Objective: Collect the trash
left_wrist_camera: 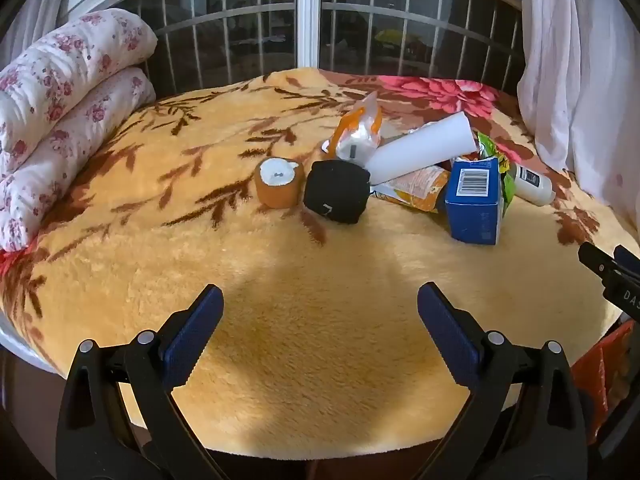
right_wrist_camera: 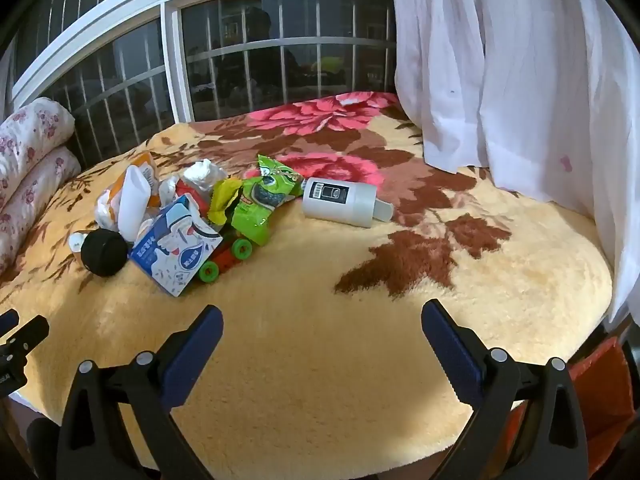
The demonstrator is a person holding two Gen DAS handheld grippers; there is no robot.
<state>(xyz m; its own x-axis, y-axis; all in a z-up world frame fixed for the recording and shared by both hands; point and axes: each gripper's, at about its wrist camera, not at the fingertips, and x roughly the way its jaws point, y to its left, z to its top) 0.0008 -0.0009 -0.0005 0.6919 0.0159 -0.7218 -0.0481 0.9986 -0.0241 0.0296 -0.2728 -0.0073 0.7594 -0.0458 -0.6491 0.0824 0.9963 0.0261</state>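
Both claws sit nearest the lens: left claw and right claw, jaws spread wide, nothing between the blue ribbed pads, neither touching any item; each hovers over bare blanket.

Bed: one, covered by one plush yellow blanket with brown leaf and pink flower print, deep fuzzy pile. Two rolled floral quilts stacked at its left edge. One white curtain, thin and pleated, hangs at the right.

Trash pile lies mid-bed, ahead of both claws and well apart from them. Count, largest first:
- one white tube, smooth cylinder, tilted, leaning over the pile;
- one blue carton, cardboard, barcode showing, top torn open;
- one white bottle, plastic, on its side, just right of the pile;
- one green snack wrapper, glossy, crumpled;
- one orange wrapper, crinkled foil;
- one black cap-like cylinder, matte;
- one brown-and-white roll, upright, beside the black one;
- one toy with green wheels, partly under the carton.
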